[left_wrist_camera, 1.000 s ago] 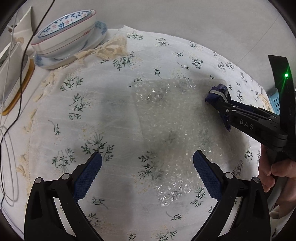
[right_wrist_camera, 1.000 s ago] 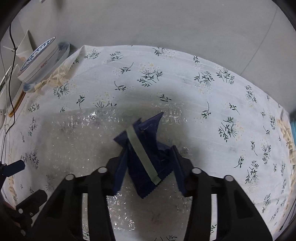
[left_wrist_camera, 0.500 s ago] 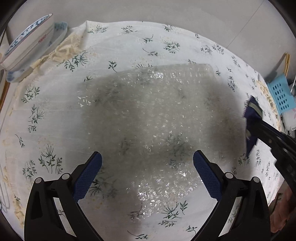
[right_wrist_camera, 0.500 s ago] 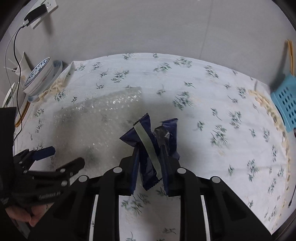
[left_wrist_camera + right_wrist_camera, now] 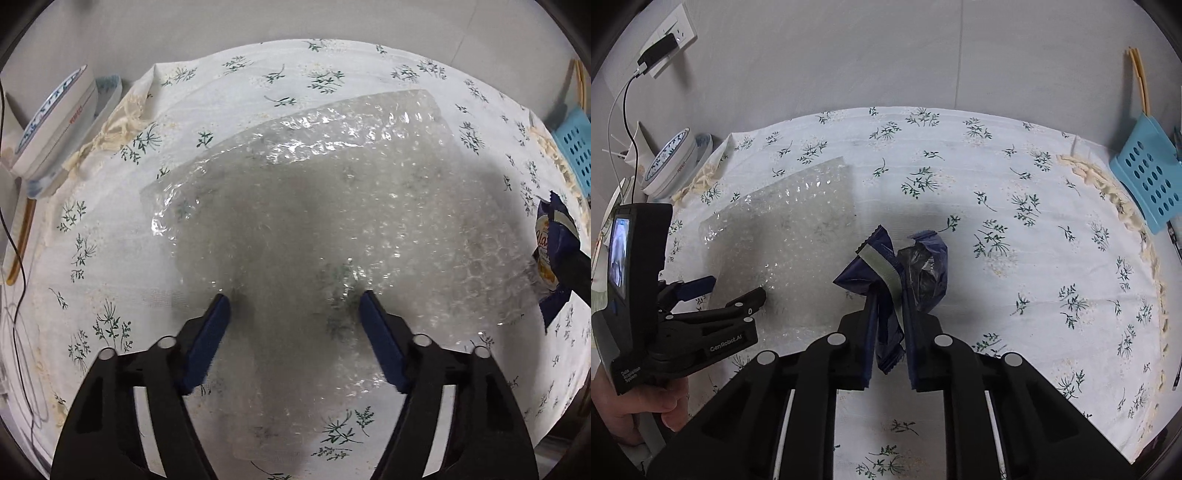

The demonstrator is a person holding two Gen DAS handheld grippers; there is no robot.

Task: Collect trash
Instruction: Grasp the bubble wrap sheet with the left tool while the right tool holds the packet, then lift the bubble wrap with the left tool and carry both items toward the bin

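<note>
A clear bubble wrap sheet point(image 5: 332, 206) lies flat on the floral tablecloth point(image 5: 110, 266); it also shows in the right wrist view point(image 5: 786, 236). My left gripper point(image 5: 293, 306) is open, its fingers straddling the sheet's near edge just above it. It shows from the side in the right wrist view point(image 5: 735, 293). My right gripper point(image 5: 889, 295) is shut on a crumpled dark blue snack wrapper point(image 5: 886, 266) and holds it above the table. The wrapper also shows at the right edge of the left wrist view point(image 5: 552, 254).
A blue-patterned bowl on a saucer point(image 5: 55, 122) stands at the table's far left corner, with cables point(image 5: 14, 236) beside it. A blue perforated basket point(image 5: 1148, 173) sits off the right edge. A grey wall point(image 5: 886, 55) runs behind the table.
My right gripper has lifted the blue wrapper off the bubble wrap and drawn back to the right. My left gripper has pulled back and its fingers have narrowed.
</note>
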